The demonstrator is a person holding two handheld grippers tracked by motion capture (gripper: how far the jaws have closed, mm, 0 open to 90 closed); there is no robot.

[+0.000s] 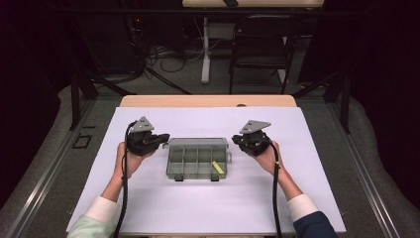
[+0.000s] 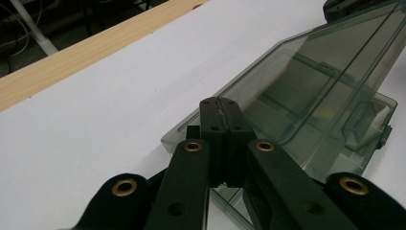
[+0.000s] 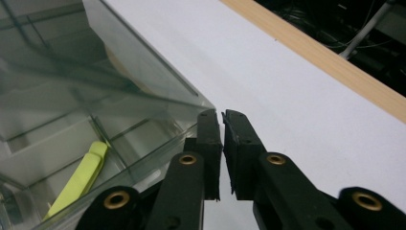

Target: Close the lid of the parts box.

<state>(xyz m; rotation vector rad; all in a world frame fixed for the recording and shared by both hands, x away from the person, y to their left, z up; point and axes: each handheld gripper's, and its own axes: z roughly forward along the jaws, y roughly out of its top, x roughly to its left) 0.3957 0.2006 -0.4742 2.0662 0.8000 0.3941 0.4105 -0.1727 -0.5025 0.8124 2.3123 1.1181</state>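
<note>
White tabletop [image 1: 148,198] bears the clear organizer box [image 1: 198,158] between both closed hand-held grippers, left [image 1: 161,140] and right [image 1: 237,140].

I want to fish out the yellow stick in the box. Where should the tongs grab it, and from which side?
Probably best from straight above, through the open top. The yellow stick lies slanted in the right-hand compartment of the clear box, whose walls block any sideways approach. Pinch it across its narrow width near the middle, where it is slim enough to fit between the tongs. The raised lid stands behind, so keep to the front.
</note>
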